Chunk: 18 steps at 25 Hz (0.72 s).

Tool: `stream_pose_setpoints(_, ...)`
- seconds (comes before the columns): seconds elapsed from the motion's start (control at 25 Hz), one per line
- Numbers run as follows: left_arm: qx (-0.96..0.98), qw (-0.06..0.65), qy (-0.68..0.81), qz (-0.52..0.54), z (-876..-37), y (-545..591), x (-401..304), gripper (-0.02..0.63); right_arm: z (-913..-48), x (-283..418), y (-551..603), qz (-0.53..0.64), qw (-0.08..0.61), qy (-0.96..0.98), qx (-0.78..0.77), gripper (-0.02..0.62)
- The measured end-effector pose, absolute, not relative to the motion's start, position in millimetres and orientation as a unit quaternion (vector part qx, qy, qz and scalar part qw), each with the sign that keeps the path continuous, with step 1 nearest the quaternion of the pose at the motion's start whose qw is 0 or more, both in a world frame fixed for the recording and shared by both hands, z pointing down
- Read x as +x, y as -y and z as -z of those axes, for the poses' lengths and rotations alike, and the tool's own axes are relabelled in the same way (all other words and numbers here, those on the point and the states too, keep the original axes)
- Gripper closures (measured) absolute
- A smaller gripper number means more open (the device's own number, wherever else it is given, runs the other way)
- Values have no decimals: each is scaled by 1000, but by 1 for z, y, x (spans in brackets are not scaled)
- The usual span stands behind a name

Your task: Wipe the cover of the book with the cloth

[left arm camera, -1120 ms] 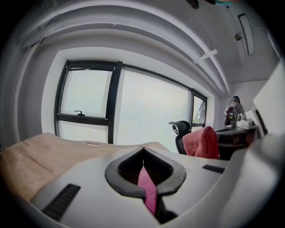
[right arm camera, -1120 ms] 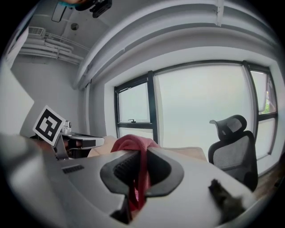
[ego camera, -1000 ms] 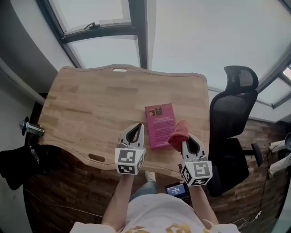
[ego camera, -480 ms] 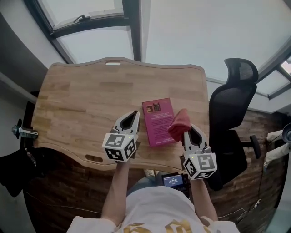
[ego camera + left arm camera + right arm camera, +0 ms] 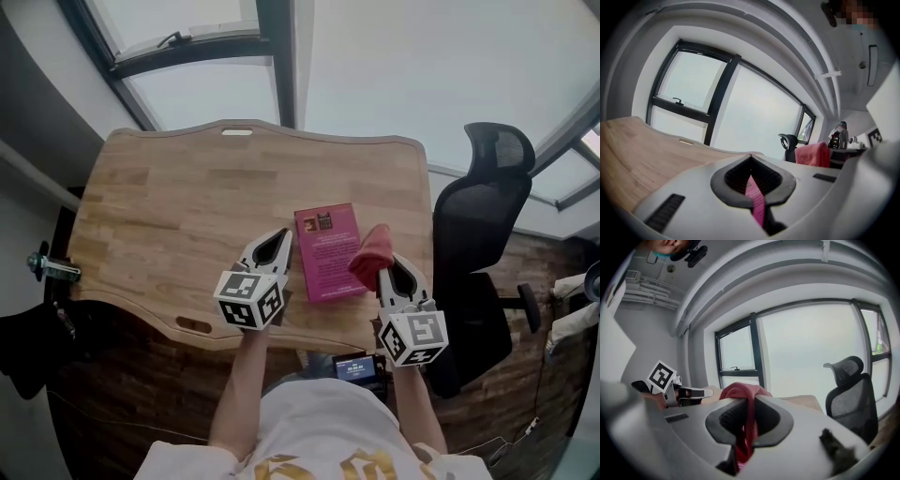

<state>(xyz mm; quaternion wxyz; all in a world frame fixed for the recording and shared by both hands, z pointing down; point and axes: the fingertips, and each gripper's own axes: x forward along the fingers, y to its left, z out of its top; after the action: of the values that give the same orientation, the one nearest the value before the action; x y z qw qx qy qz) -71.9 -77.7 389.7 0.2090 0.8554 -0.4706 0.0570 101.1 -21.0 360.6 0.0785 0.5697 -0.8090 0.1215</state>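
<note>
**Head view.** The book lies flat, cover up, near the front edge of the table, between my two tools. My left gripper sits just beside the book's left edge and appears to be off it. My right gripper is at the book's right edge, with the cloth bunched at its tip over the right part of the cover. I cannot tell whether the cloth touches the cover yet.

**Left gripper view.** My jaws are closed together and grip nothing. A pink sliver of the book shows through the slit beyond them.

**Right gripper view.** My jaws are clamped on a fold of the red cloth, which humps over the tips and hangs down between the pads.

**Step in hand (judged).** The wiping stroke seems about to start. It should go best if I lower the right tool until the bunched cloth, not the jaw tips, meets the cover. I would then sweep from edge to edge with light, even pressure. The book may slide on the smooth wood, so resting the closed left tool on its near corner should steady it.
</note>
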Motion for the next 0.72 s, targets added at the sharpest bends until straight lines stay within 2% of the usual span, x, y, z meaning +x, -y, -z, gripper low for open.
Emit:
stream_pose_setpoints(0.16,843,198,496,-68,-397,82,-82,594,-366,86,24,-138,70,825,544,554)
stream_pose_setpoints(0.32,835,184,511,-91,-411,90,-79,594,-383,83,28,-133,105,828,535,555)
stream_pose_setpoints(0.72,818,232,510,-131,-469,88,-70,593,-412,79,40,-140,121,838,513,555)
